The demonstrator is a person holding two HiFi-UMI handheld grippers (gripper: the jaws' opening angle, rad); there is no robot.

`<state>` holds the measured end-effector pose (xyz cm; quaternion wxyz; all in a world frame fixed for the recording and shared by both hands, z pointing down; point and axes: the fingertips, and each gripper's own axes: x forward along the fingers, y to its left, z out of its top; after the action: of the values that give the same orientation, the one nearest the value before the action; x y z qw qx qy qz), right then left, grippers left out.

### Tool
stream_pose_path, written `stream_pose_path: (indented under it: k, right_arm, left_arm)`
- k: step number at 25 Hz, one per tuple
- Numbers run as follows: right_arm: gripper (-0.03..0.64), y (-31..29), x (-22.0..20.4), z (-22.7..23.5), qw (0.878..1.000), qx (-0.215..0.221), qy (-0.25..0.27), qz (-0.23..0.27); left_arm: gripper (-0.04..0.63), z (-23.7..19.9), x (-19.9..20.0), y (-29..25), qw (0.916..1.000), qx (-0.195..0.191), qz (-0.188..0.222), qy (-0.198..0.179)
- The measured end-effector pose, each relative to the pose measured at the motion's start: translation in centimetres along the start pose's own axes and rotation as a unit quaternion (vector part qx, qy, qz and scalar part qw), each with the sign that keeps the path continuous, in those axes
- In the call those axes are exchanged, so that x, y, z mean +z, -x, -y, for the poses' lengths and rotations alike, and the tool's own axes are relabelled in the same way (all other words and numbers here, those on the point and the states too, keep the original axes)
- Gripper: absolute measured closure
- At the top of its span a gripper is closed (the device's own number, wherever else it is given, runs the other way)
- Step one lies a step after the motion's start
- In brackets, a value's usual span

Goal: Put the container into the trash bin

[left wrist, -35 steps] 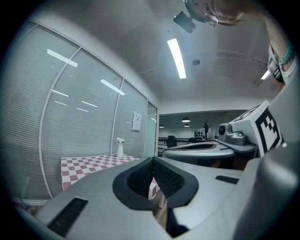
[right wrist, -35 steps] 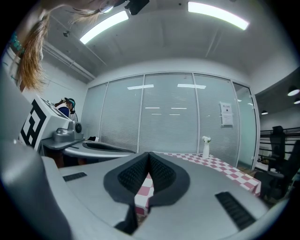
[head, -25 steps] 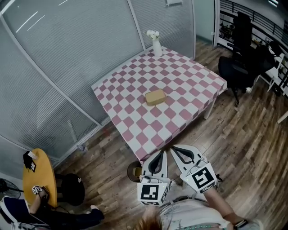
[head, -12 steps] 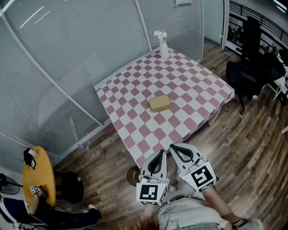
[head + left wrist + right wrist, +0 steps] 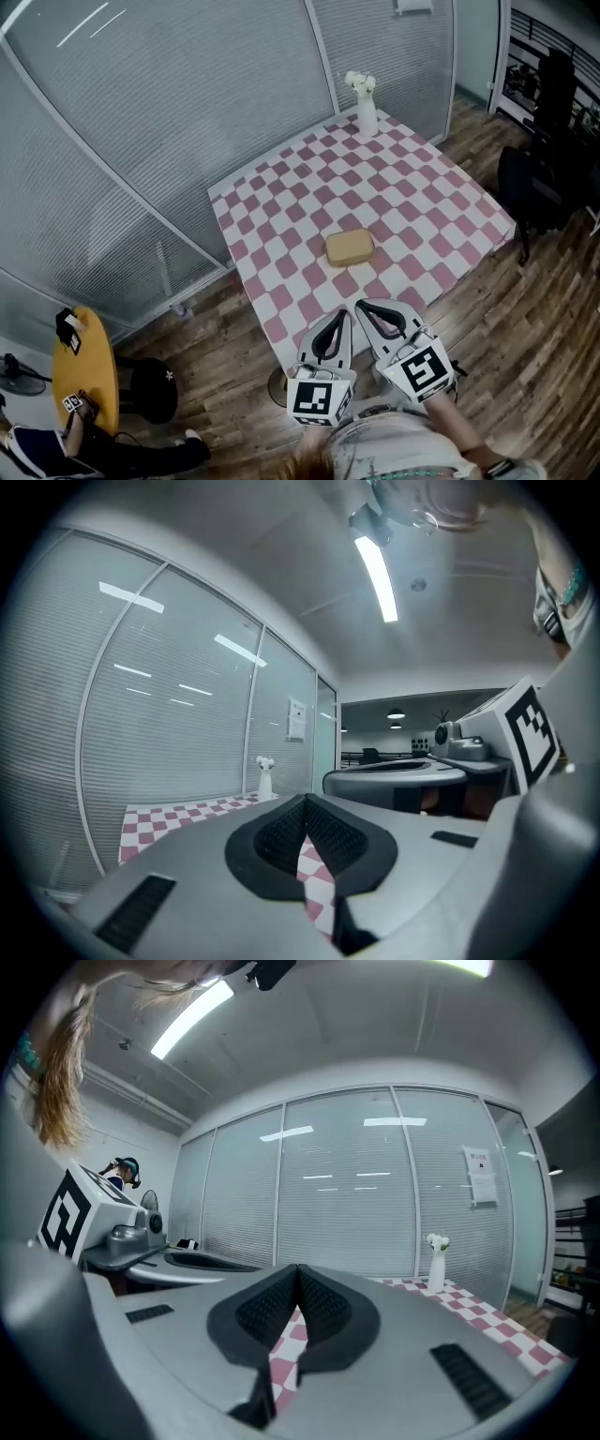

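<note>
**Colours and patterns: table and surrounds**
Table: pink-and-white check cloth. Container, mid-table: plain tan. Vase, far corner: white, with white flowers. Floor: brown wood-grain planks. Side table: yellow top. Left gripper and right gripper: grey shells, black textured pads, black-and-white square markers. Wall panels: pale grey, fine horizontal lines.

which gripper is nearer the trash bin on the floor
Left. The left gripper hangs just right of the trash bin, above it; the right gripper is farther right, beyond the left one.

Dim, cool light; ceiling tube glares; fisheye edges bend, darken.
</note>
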<state>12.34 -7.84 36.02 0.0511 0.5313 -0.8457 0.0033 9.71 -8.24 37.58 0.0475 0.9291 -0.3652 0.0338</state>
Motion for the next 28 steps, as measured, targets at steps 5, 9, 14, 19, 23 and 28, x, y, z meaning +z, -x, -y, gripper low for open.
stream_pose_path:
  k: [5,9,14,19,23,28]
  right_arm:
    - [0.623,-2.4,0.3,3.2,1.0,0.01,0.001,-0.009]
    - [0.623,-3.7,0.2,5.5,1.0,0.015,-0.001,-0.011]
    - [0.623,-4.9,0.2,8.3,1.0,0.014,-0.004,-0.011]
    - [0.623,-6.1,0.0,10.7,1.0,0.019,-0.003,-0.012]
    - [0.623,-7.2,-0.1,12.1,0.999,0.03,-0.002,-0.01]
    - [0.623,-8.5,-0.8,13.6,0.999,0.049,-0.001,-0.018]
  left_arm:
    - [0.589,-1.5,0.7,-3.9,0.9999,0.009,-0.003,0.009]
    - [0.589,-2.1,0.9,-6.2,0.9998,0.017,-0.005,0.012]
    - [0.589,-2.5,1.3,-9.2,0.9997,0.018,-0.005,0.012]
    - [0.589,-2.8,1.3,-11.8,0.9996,0.019,-0.004,0.022]
    - [0.589,-3.0,1.2,-13.4,0.9993,0.022,-0.005,0.028]
    - [0.589,-3.4,1.2,-14.8,0.9987,0.036,-0.009,0.035]
